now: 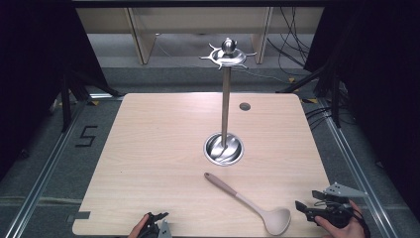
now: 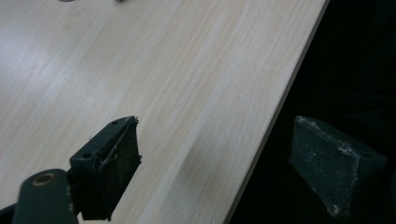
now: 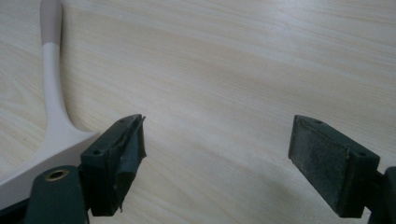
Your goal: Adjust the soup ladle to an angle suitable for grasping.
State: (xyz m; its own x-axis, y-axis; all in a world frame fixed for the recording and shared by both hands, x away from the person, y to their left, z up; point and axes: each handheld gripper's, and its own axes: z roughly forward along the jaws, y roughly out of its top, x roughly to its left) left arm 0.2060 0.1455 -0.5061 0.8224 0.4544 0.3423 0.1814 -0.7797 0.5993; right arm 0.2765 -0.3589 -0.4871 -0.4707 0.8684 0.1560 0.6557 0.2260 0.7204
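Left gripper point(image 1: 157, 224) sits at the near edge of the light wood-grain worktop point(image 1: 163, 144), held in a hand at the bottom of the high view; jaws spread wide with nothing between them; in the left gripper view one jaw hangs over the wood and the other over the dark space past the worktop edge.

Right gripper point(image 1: 309, 211) at the near right corner, held in the person's right hand point(image 1: 346, 225), grey three-cornered plate on top; jaws released, a wide gap between them, bare wood in that gap in the right gripper view.

Beige plastic ladle with a pinkish-brown handle end point(image 1: 250, 205) lies flat on the worktop, near side, right of centre; bowl point(image 1: 277, 220) toward the near edge, just beside the right gripper's jaws; handle runs diagonally away to the left, tip pointing toward the stand's base. In the right gripper view the ladle point(image 3: 51, 112) sits beside the left-hand jaw; contact looks unlikely, but can't confirm from that angle.

Polished steel utensil stand point(image 1: 226, 99) upright at mid-worktop: round dished base point(image 1: 224, 148), slim vertical pole, hooked crown and ball knob on top point(image 1: 228, 52); no utensils hanging on it; well apart from both grippers.

Small round grey grommet point(image 1: 244, 106) set in the worktop behind the stand.
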